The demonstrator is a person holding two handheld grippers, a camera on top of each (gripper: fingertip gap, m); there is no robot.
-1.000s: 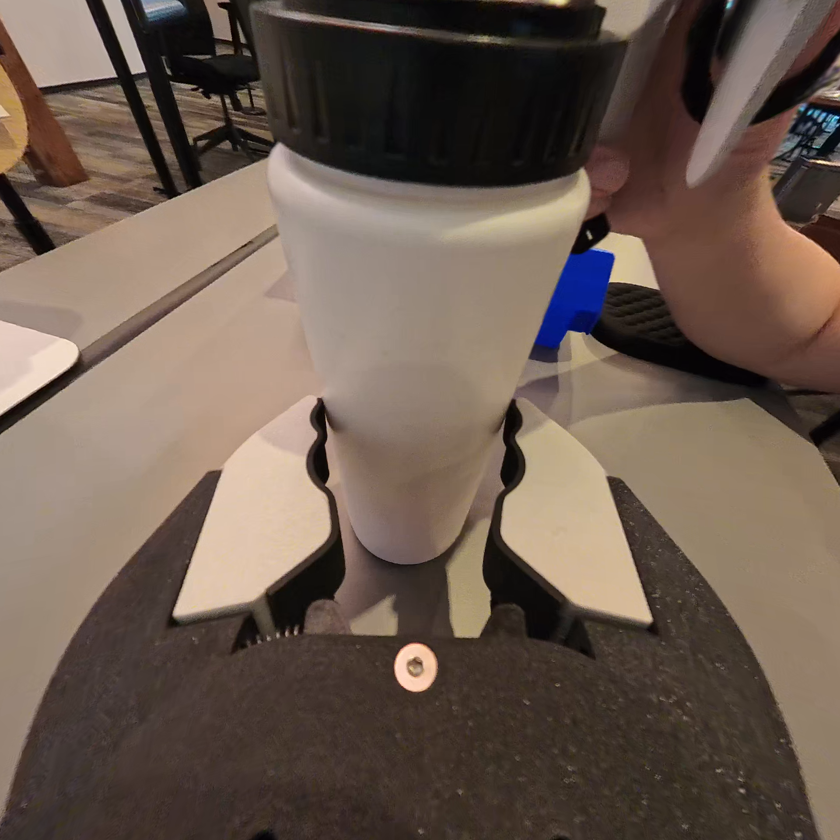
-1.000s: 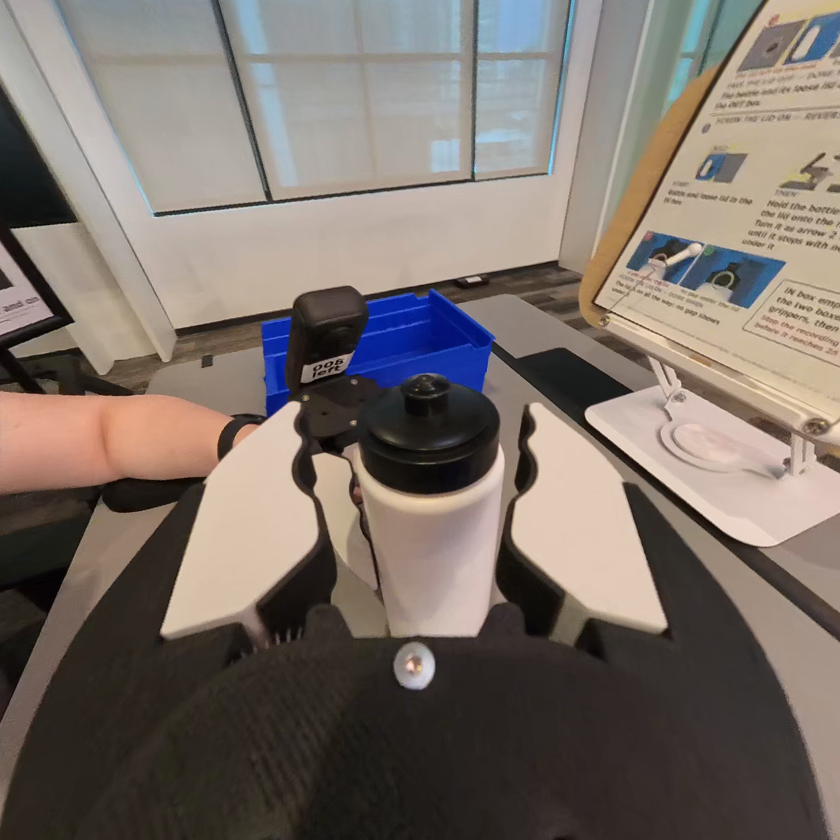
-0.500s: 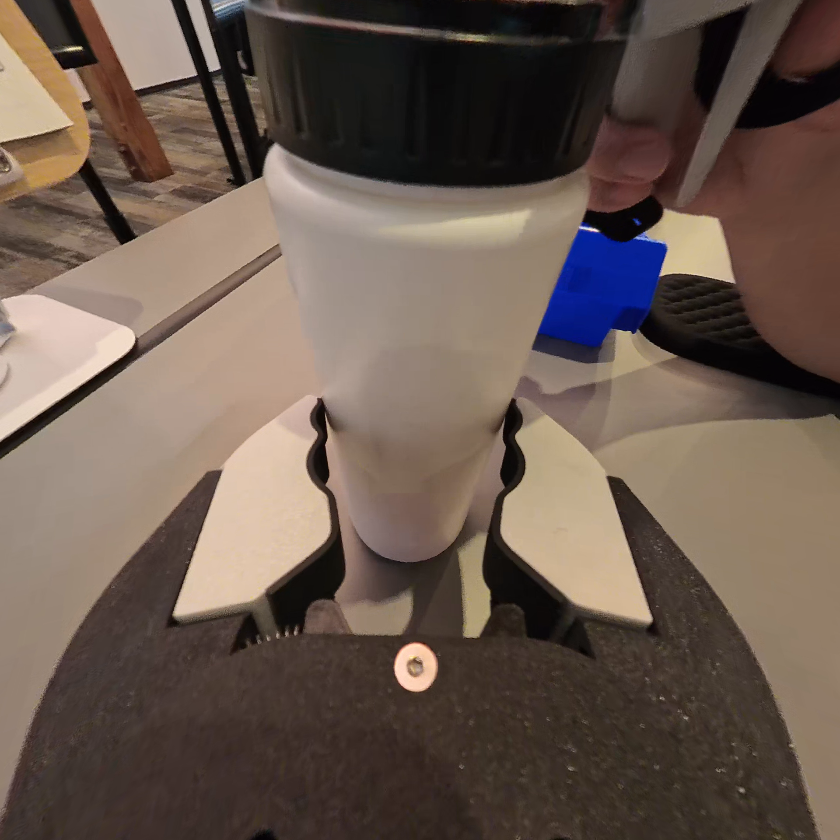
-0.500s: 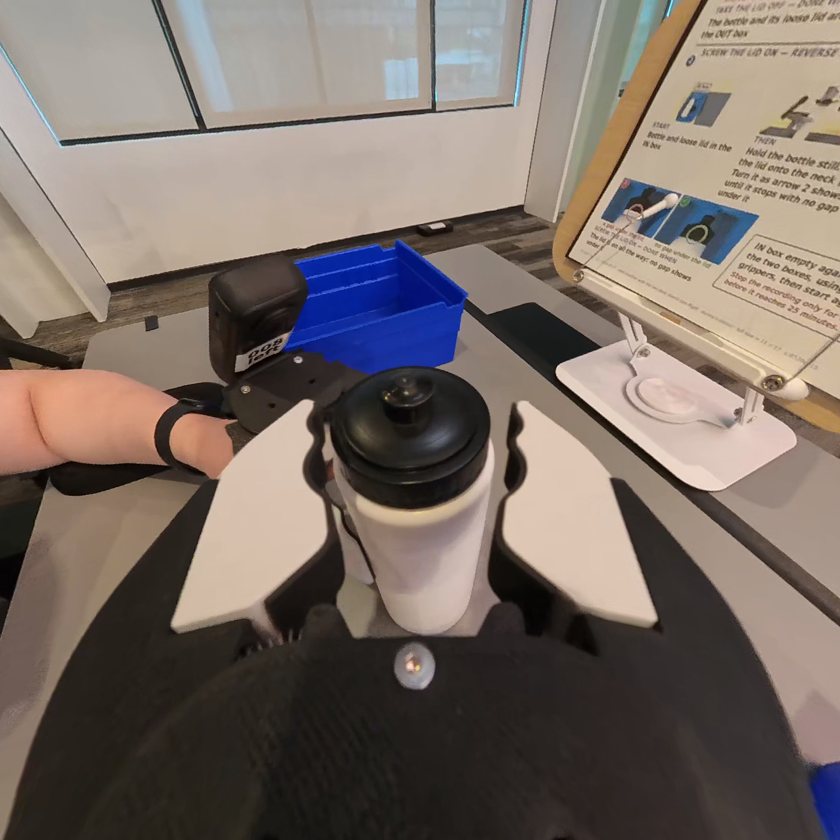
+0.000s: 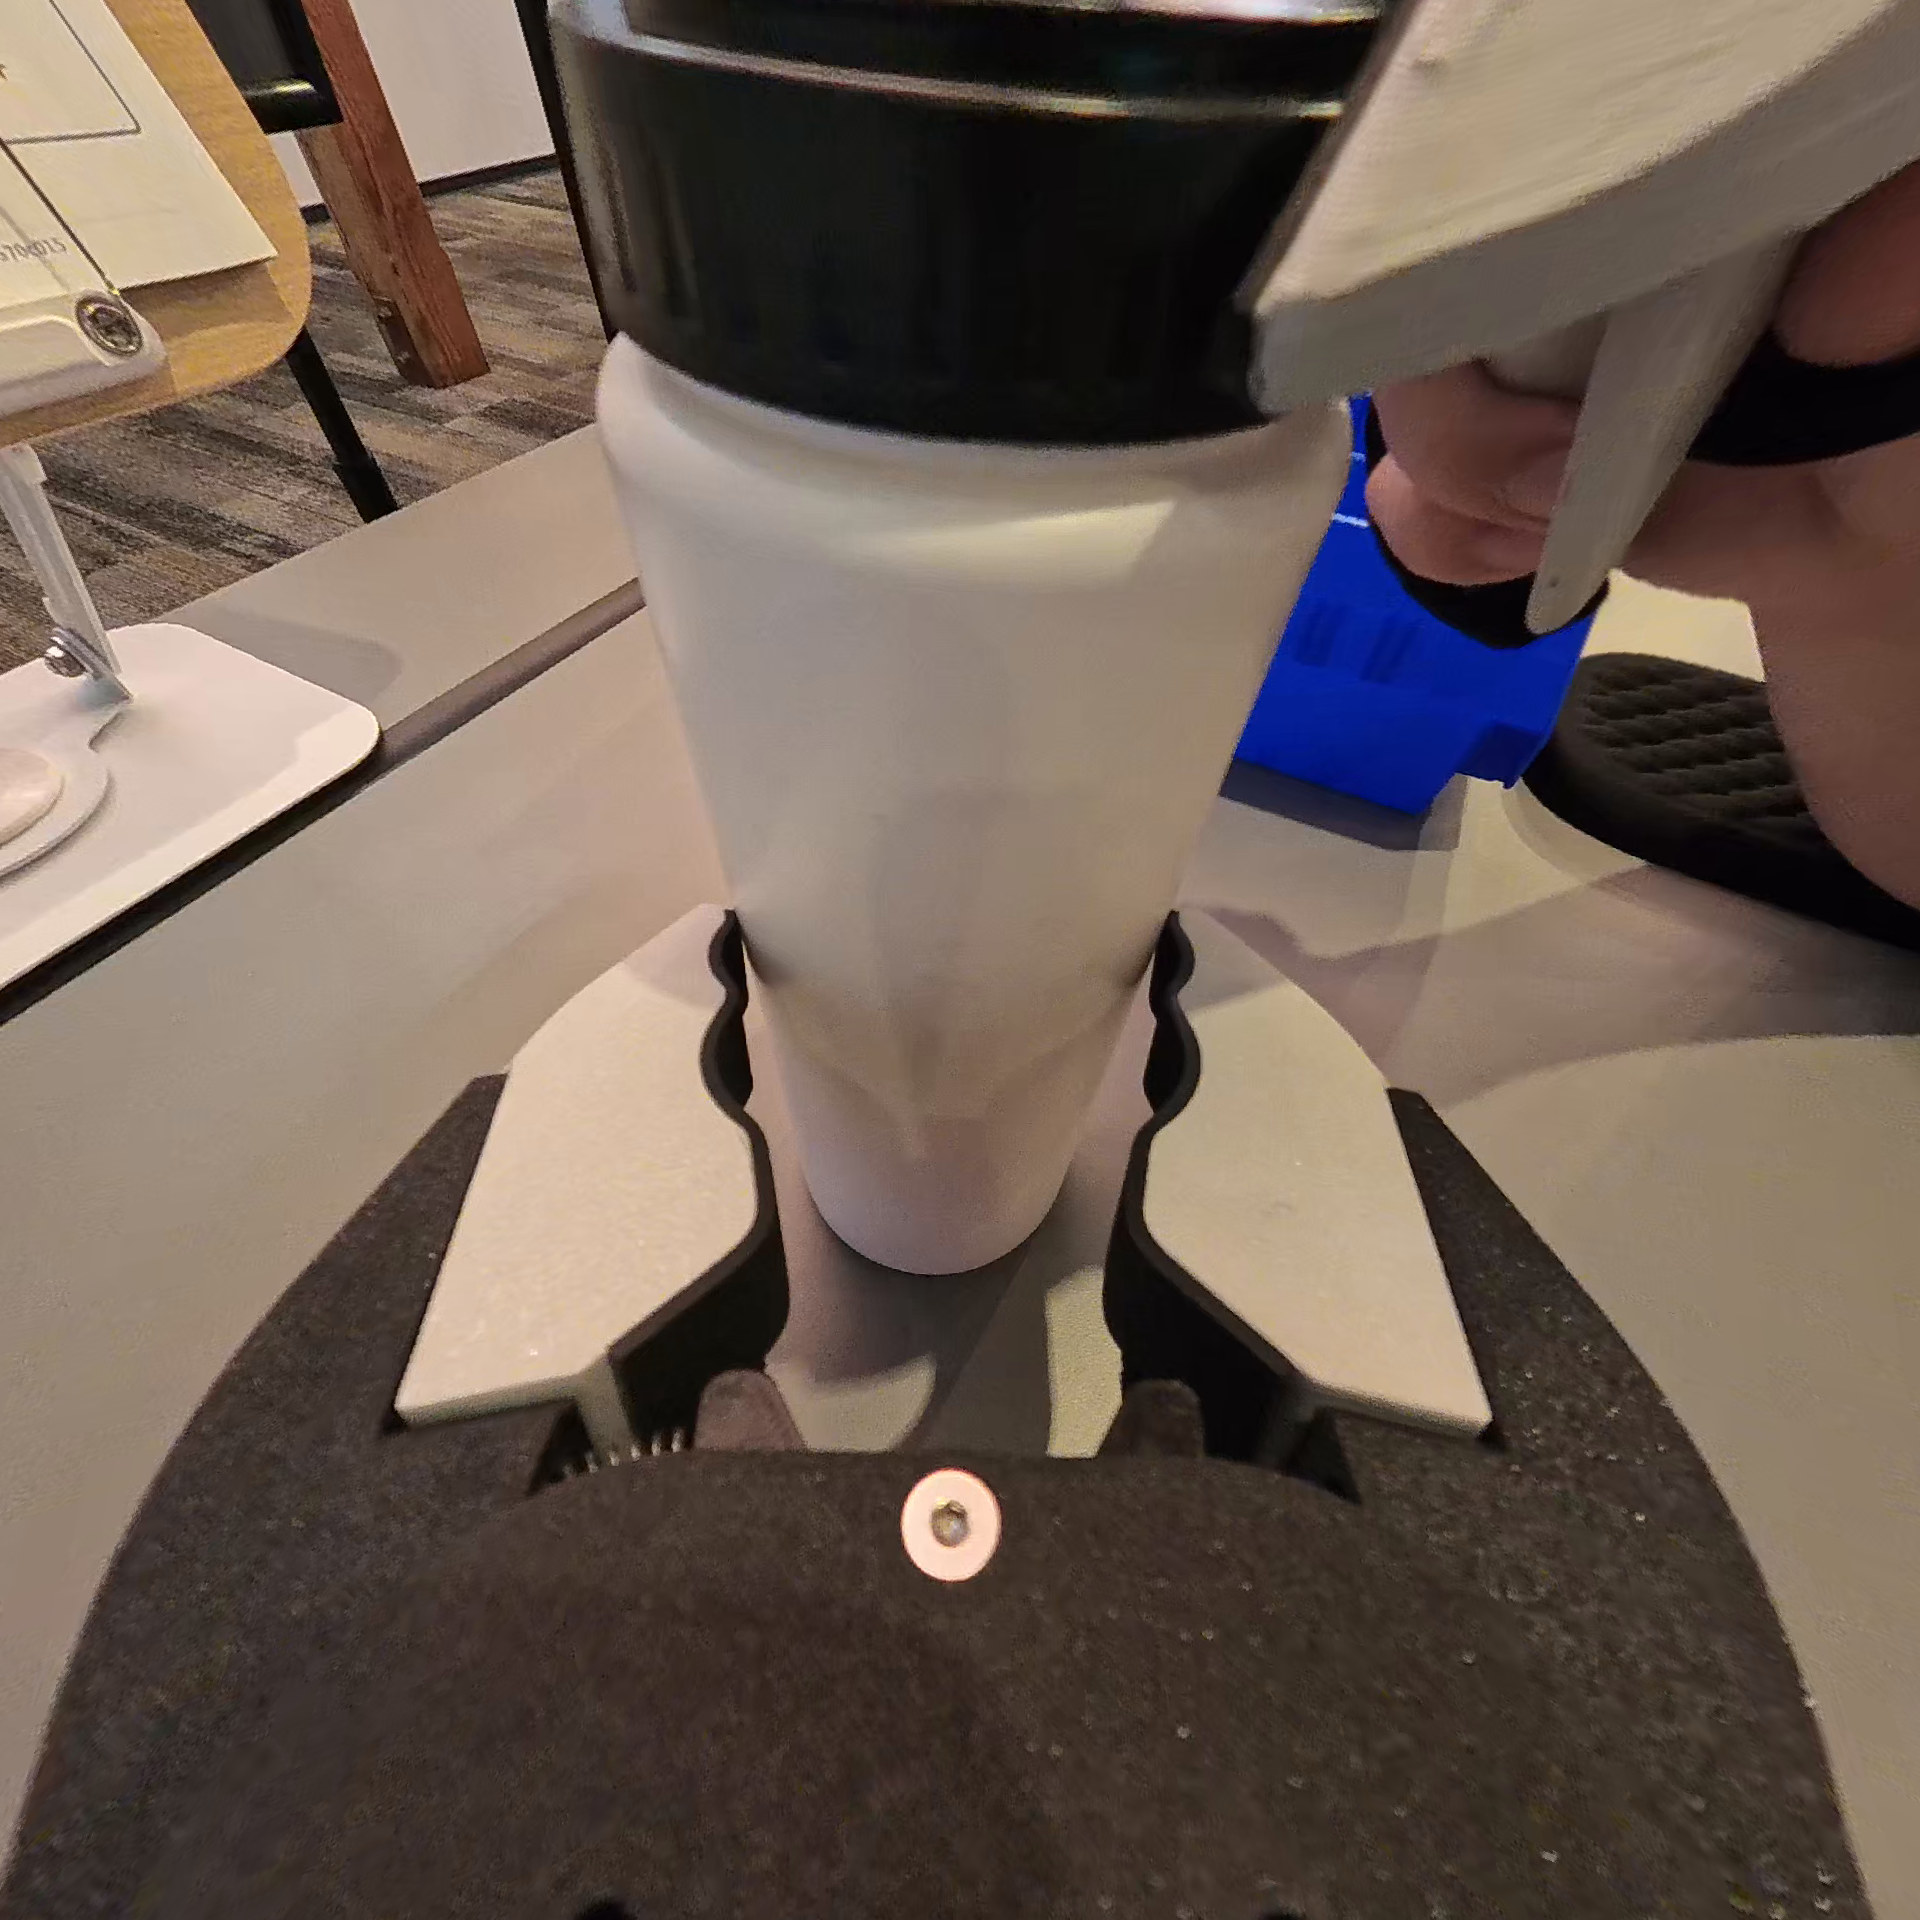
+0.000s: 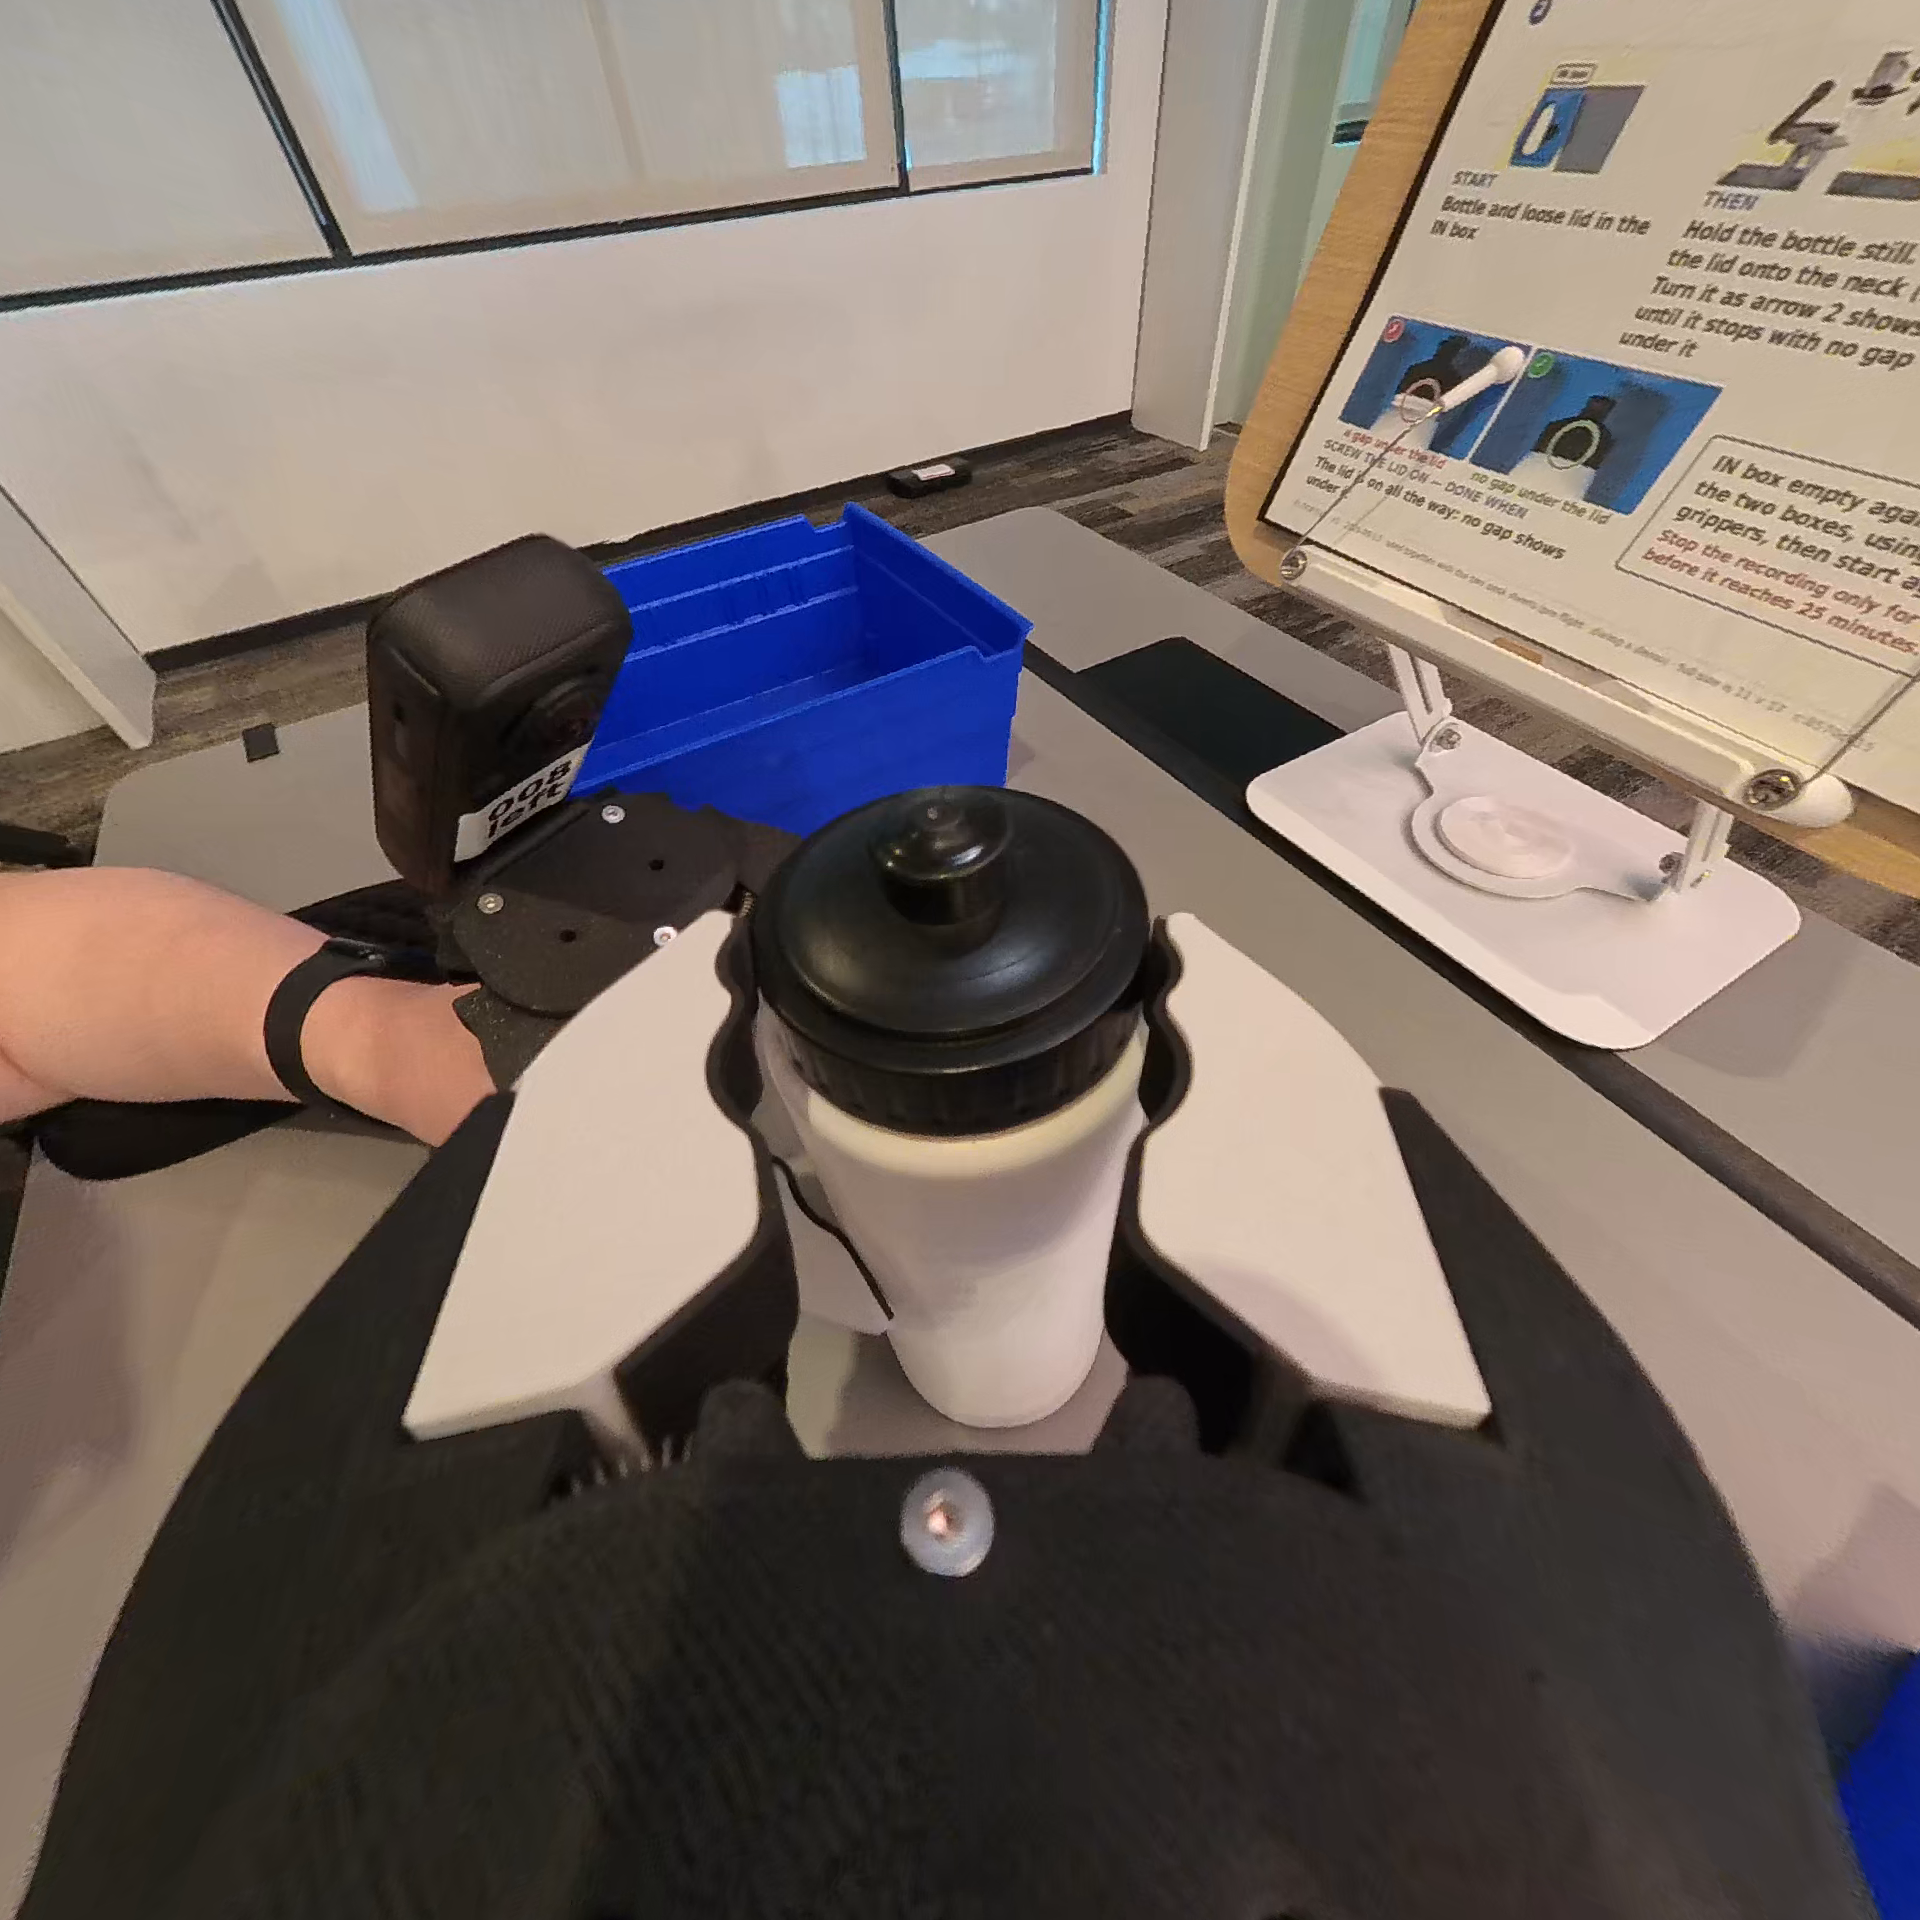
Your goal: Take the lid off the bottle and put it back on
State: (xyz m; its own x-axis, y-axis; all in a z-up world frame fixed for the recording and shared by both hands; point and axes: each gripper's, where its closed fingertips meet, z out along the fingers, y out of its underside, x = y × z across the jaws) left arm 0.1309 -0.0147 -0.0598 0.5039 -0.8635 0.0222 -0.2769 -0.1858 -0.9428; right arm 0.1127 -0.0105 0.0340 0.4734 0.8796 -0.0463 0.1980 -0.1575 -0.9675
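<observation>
On the grey table [image 5: 312, 1143], left jaws clamp the bottle [image 5: 935, 727]; right jaws grip its lid [image 6: 951, 935].

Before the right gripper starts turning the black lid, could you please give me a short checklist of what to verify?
1. Left gripper clamped on the white plastic bottle: ok.
2. Right gripper fingers at the black ribbed lid: ok; firm contact: cannot tell.
3. Bottle upright: ok.
4. Lid seated with no visible gap: ok in the right wrist view.
5. Blue plastic bin apart from the bottle: ok.
6. White document stand apart from the grippers: ok.
</observation>
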